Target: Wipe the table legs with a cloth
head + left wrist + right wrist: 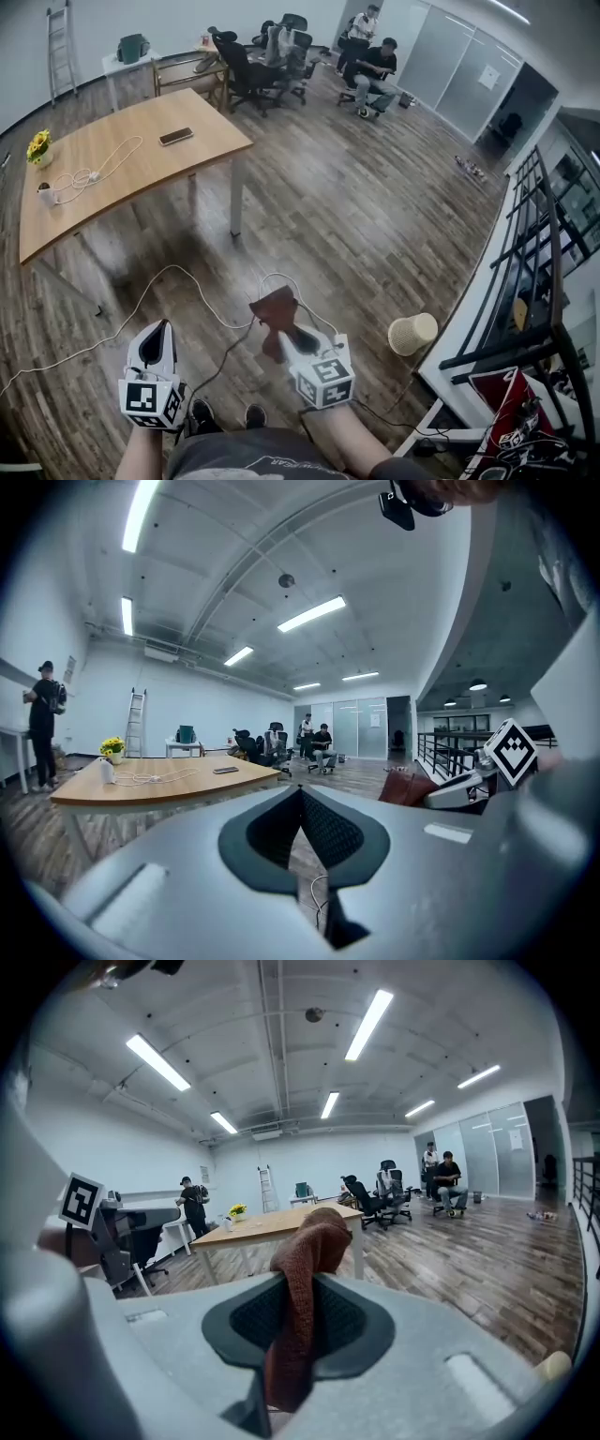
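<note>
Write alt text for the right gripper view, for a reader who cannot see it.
The right gripper is shut on a reddish-brown cloth that sticks up between its jaws. Beyond it stands a wooden table.

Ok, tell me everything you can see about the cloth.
The cloth is reddish-brown with a nubbly, towel-like weave. The right gripper is shut on it: its middle is pinched between the jaws, a bunched fold stands above them and a tail hangs below. It is held in the air over the wood floor, well short of the table, touching nothing else.
</note>
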The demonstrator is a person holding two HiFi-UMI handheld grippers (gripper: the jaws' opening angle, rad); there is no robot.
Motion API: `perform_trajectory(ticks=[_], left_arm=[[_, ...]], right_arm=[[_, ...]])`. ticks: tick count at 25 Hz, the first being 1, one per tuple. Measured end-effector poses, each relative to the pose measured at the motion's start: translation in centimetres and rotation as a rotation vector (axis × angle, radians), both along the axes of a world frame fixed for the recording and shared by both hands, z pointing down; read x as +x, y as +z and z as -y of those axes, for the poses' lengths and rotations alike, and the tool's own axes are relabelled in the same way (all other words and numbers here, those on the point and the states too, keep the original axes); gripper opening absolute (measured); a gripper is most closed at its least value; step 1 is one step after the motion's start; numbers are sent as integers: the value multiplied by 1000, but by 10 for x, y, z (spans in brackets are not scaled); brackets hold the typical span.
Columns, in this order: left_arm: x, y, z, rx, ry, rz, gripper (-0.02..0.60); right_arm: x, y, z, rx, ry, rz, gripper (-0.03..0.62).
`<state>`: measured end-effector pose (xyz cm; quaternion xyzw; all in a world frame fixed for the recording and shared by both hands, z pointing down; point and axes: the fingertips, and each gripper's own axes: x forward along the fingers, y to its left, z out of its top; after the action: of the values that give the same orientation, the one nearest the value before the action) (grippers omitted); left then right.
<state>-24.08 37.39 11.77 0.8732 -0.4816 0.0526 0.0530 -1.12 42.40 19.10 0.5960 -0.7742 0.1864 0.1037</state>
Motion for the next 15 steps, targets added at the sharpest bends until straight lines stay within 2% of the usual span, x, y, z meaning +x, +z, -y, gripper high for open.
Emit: perform_trajectory(ticks=[3, 7, 11, 15], left_arm=[[-3, 2, -1, -1, -14, -3, 18], [-3, 1, -2, 6, -28, -39, 18], [-2, 4, 2, 8, -63, -49, 18], [2, 5, 4, 6, -54, -36, 18]], right_arm=[[-6, 2, -5, 7, -35, 6, 63], [-13, -2, -16, 62, -114, 38, 64], [3, 7, -17, 43, -78, 36, 64], [15, 15, -13, 18, -53, 39, 64]])
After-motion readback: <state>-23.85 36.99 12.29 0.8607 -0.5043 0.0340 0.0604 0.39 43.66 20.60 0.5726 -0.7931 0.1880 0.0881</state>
